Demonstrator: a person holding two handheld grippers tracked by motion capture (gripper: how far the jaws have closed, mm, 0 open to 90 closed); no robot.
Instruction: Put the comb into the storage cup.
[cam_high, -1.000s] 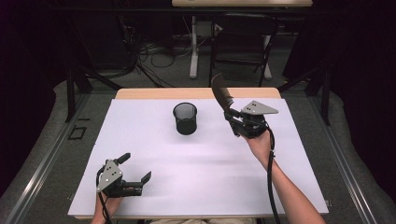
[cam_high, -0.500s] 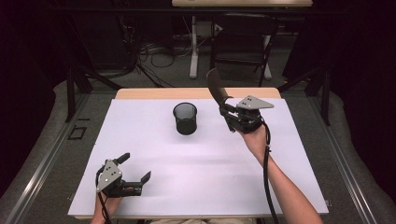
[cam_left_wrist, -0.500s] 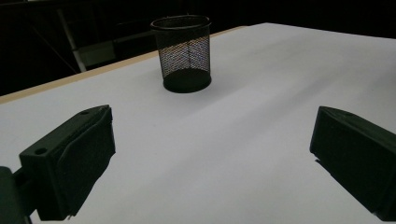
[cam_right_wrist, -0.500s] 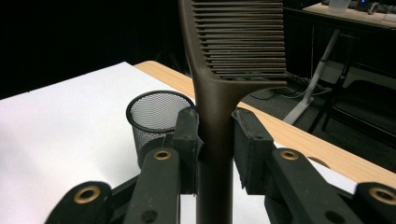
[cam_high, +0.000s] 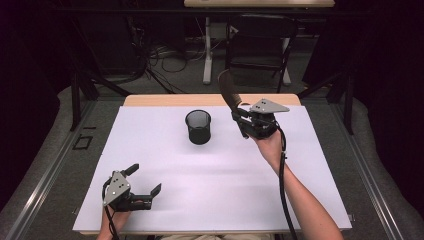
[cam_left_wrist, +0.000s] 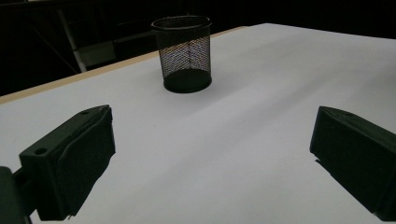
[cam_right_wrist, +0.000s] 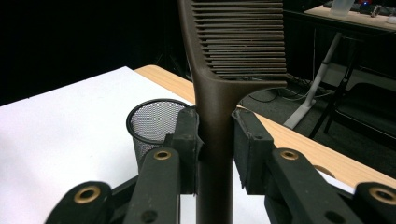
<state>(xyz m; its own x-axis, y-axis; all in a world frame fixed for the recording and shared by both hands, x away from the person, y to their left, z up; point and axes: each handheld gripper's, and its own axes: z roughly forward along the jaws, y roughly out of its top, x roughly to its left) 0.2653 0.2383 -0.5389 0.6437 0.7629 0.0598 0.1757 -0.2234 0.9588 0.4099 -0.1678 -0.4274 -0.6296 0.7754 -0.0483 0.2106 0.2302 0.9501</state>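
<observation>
Right of centre in the high view, the right hand-held gripper (cam_high: 243, 121) pinches a dark brown plastic comb (cam_high: 228, 91) beside a black mesh cup (cam_high: 198, 127); lower left, the left hand-held gripper (cam_high: 145, 181) rests spread on the white table (cam_high: 220, 180).

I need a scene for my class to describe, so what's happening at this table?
A person works with tongs in each hand. The right tongs are shut on a dark brown comb, held up in the air to the right of a black mesh cup standing on the white table. The left tongs rest open near the front edge.
</observation>
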